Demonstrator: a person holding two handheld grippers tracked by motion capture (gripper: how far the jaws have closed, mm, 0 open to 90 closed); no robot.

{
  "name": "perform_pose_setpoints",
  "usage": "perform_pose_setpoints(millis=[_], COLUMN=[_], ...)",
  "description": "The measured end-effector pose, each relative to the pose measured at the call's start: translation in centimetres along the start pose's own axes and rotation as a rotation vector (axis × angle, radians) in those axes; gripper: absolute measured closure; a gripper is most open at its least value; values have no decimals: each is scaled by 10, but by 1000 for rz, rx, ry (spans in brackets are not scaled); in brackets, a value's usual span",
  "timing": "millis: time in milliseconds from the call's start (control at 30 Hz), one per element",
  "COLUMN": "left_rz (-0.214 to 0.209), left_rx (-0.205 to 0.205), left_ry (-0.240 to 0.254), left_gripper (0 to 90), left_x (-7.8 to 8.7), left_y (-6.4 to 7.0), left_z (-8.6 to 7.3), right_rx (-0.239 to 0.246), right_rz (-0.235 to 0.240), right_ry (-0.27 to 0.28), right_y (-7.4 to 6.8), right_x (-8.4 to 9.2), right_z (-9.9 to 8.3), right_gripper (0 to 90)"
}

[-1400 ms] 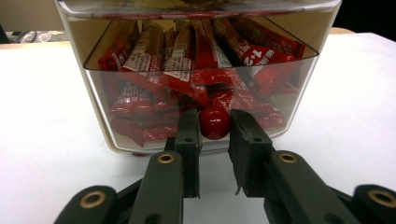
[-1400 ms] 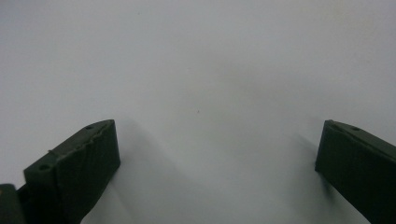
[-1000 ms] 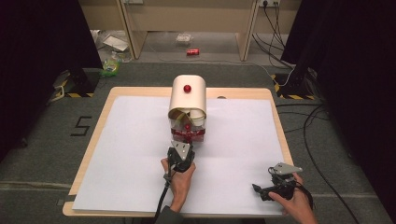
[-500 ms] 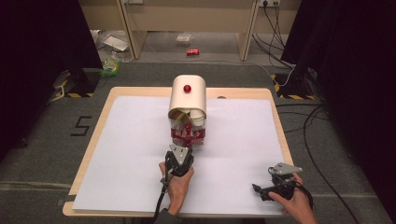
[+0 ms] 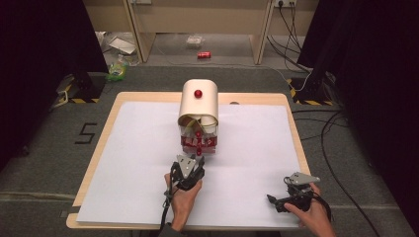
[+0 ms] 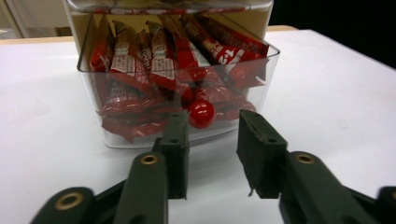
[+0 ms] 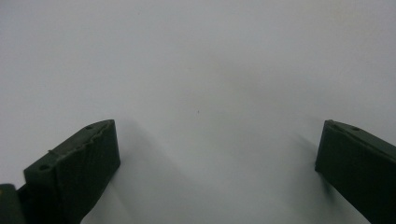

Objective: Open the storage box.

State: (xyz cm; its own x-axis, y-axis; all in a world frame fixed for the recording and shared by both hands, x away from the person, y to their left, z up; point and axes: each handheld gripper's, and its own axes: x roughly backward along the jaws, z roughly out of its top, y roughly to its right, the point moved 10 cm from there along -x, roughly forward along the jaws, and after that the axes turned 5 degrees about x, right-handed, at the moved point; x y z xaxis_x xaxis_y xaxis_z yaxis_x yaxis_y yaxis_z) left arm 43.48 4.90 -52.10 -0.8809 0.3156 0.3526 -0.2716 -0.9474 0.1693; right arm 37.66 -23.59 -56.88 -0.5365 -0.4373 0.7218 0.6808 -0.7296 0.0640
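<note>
A cream dome-shaped box (image 5: 198,106) with a red knob on top (image 5: 198,93) stands mid-table. Its clear drawer (image 5: 198,143) is pulled out toward me and holds several red candy bars (image 6: 159,60). A small red ball knob (image 6: 201,113) sticks out of the drawer's front. My left gripper (image 5: 196,158) (image 6: 212,126) points at that knob from just in front. Its jaws have just been opening and stand apart, with the knob right ahead of the tips, close to the left one, and no pad pressing on it. My right gripper (image 5: 274,201) (image 7: 218,128) rests wide open over bare white table.
White sheet (image 5: 138,163) covers the wooden table (image 5: 111,111). Cables (image 5: 336,148) run on the floor at the right. A red can (image 5: 203,55) and litter (image 5: 118,69) lie on the floor beyond the table.
The left gripper has drawn back slightly toward me from the drawer front. The right hand has not moved.
</note>
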Motion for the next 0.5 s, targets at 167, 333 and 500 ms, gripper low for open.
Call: perform_pose_setpoints(millis=[167, 333, 500], left_rz=[-28, -50, -124], left_rx=[7, -99, -91], left_ry=[-12, -36, -48], left_gripper=[524, 441, 390], left_x=[2, 6, 13], left_y=[3, 6, 6], left_z=[3, 6, 9], right_rx=[0, 0, -1], right_rz=[0, 0, 0], right_ry=[0, 0, -1], right_y=[0, 0, 0], right_x=[0, 0, 0], right_z=[0, 0, 0], right_gripper=[2, 2, 3])
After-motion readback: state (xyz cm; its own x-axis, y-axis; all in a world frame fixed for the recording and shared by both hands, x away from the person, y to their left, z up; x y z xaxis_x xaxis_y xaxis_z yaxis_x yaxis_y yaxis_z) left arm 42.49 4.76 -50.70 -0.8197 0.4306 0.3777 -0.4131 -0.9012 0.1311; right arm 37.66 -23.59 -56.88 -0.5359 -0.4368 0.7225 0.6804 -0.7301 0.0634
